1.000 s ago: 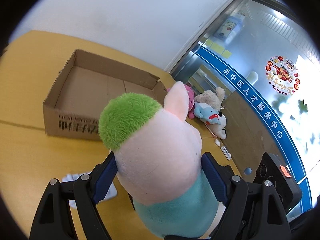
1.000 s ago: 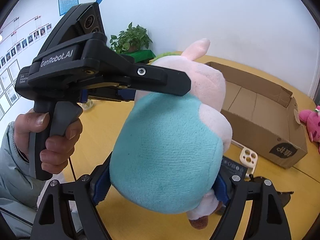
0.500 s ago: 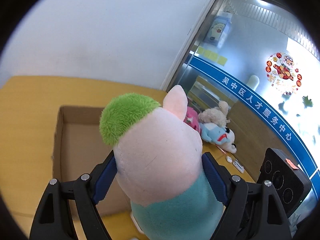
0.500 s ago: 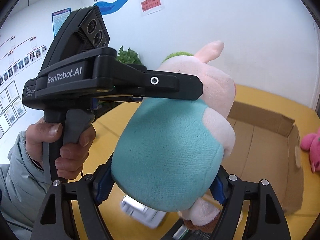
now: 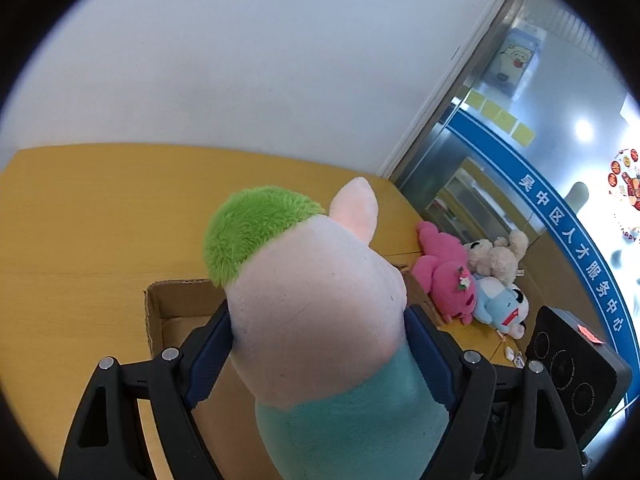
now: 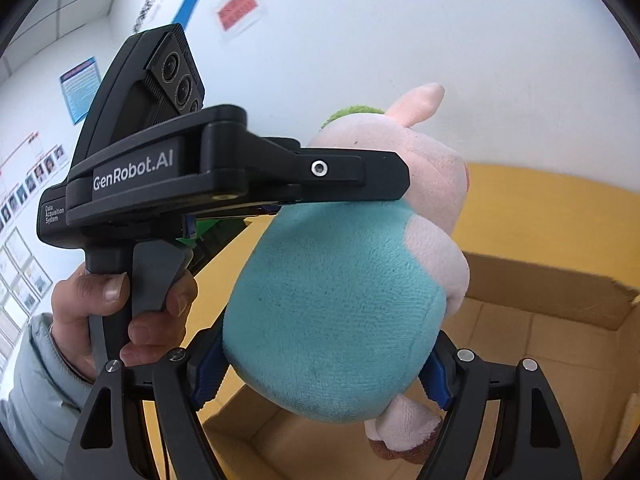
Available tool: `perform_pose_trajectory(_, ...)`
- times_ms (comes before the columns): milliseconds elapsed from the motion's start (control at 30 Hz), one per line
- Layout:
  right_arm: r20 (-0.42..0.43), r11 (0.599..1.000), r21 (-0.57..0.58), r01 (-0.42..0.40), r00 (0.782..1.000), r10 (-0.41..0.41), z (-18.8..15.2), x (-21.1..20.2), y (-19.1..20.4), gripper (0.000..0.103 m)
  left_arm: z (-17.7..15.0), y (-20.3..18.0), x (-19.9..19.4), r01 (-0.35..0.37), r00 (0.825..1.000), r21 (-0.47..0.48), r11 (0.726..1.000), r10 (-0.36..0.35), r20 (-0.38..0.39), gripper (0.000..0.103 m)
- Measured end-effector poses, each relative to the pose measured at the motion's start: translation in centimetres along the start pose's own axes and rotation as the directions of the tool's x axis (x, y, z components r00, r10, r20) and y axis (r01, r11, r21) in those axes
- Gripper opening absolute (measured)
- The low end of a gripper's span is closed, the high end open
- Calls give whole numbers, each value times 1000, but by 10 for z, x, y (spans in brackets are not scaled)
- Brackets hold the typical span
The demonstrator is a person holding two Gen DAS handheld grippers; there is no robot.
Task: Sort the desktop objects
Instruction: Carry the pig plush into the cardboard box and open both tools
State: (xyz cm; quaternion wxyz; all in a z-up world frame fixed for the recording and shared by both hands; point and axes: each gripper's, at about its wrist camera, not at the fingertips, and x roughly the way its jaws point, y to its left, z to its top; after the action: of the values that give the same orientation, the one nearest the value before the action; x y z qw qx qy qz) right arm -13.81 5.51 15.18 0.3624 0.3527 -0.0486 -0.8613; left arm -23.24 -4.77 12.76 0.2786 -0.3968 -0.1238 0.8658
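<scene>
Presently, both claws are clamped on one plush pig, which has a pink head, a green tuft and a teal body. The left claw grips the head, its blue pads pressed into either side just above the teal collar. The right claw grips the teal belly, its blue pads sunk into the fabric at both flanks. In the right wrist view, the left claw's black body reaches in from the left, one finger lying across the pig's shoulder, and the person's left hand is wrapped round its handle. The pig is held in the air, tilted, directly above an open cardboard box standing on the yellow desk; its brown-soled foot hangs over the box interior without touching the floor of it. Beyond the box, at the desk's far right corner, a pink plush toy, a beige teddy and a light blue plush toy lie touching one another in a cluster. A glass partition with a blue lettered band stands behind them.
</scene>
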Motion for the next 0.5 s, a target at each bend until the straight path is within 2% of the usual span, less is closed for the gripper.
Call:
perform_pose_trajectory(167,-87,993,119,10,996,0,-11,69,-32,77,-14,53,62,-17,993,-85,996,7,-118,83)
perform_pose_trajectory(267,-145,986,162,27,989,-3,-23,103,-44,77,-20,75,85,-56,984,-123,991,35,-173,83)
perform_pose_trajectory(367,-193,983,180,30,981,5,-34,130,-47,77,-28,85,95,-90,975,-122,988,62,-214,83)
perform_pose_trajectory(500,-232,984,178,23,973,20,-47,146,-42,78,-25,78,99,-134,963,-93,987,107,-246,83)
